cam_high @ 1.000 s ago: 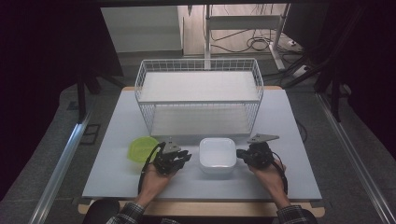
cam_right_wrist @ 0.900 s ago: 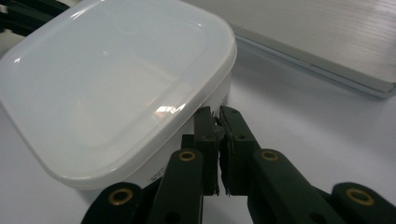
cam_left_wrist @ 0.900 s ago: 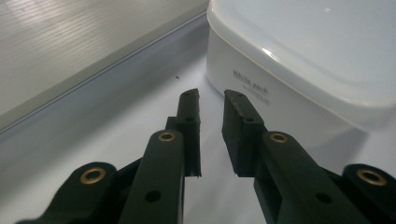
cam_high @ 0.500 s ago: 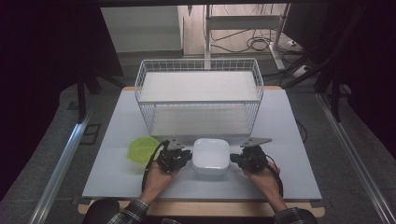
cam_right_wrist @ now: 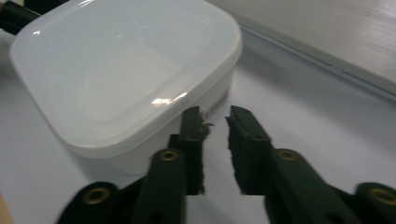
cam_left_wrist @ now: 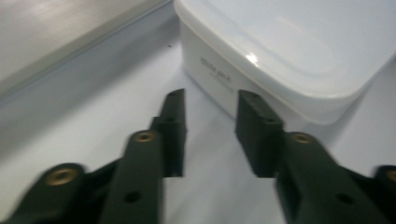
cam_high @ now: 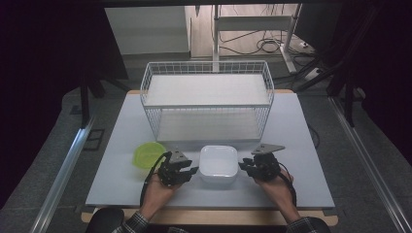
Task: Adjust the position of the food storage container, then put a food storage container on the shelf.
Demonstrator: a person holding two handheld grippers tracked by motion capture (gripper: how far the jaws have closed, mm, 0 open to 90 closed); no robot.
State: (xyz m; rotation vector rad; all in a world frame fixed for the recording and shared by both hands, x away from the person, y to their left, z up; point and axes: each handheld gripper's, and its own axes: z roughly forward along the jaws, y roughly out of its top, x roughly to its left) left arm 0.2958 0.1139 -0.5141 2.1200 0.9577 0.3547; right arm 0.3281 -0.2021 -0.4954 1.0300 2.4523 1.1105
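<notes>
A white square plastic container [cam_high: 218, 164] sits on the table near the front edge, between my two grippers. My left gripper [cam_high: 194, 170] points at its left side; in the left gripper view the jaws [cam_left_wrist: 210, 100] stand apart just short of the container wall [cam_left_wrist: 289, 42], with nothing between them. My right gripper [cam_high: 242, 167] points at its right side; in the right gripper view the gripper [cam_right_wrist: 215, 116] is open beside the container [cam_right_wrist: 126, 70], gripping nothing. Both pairs of jaws have just been opening.
A green round dish [cam_high: 148, 154] lies left of my left gripper. A white wire basket [cam_high: 206, 64] stands behind the container across the middle of the grey table [cam_high: 301, 145]. The table's wooden front edge runs just below the person's wrists.
The right gripper came in against the container's right side and the container shifted slightly left. Both grippers' jaws have since parted, and each tip stands a little off the container.
</notes>
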